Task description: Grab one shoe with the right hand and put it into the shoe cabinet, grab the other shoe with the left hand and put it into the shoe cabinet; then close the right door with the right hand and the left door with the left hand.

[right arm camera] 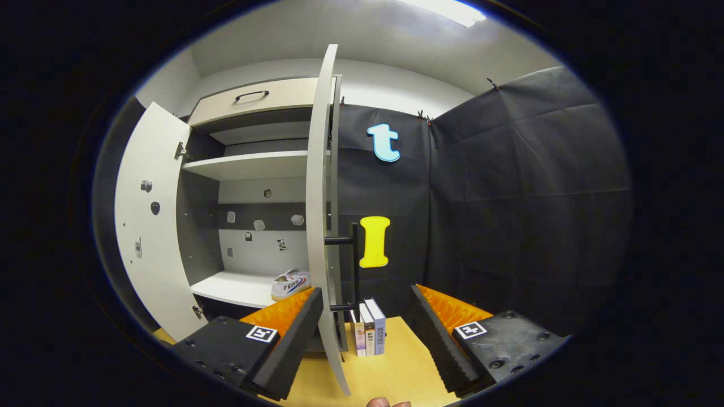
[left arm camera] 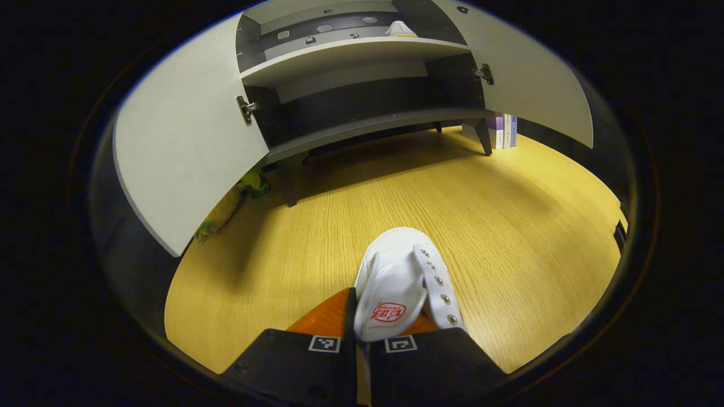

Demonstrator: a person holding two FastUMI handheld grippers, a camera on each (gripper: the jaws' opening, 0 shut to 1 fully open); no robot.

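Above the wooden floor [left arm camera: 509,226] left jaws grip a red-logoed white shoe [left arm camera: 399,282]; right jaws gape wide

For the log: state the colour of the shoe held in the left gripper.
White shoe, with a red logo on its tongue and metal eyelets; the left gripper view shows it best.
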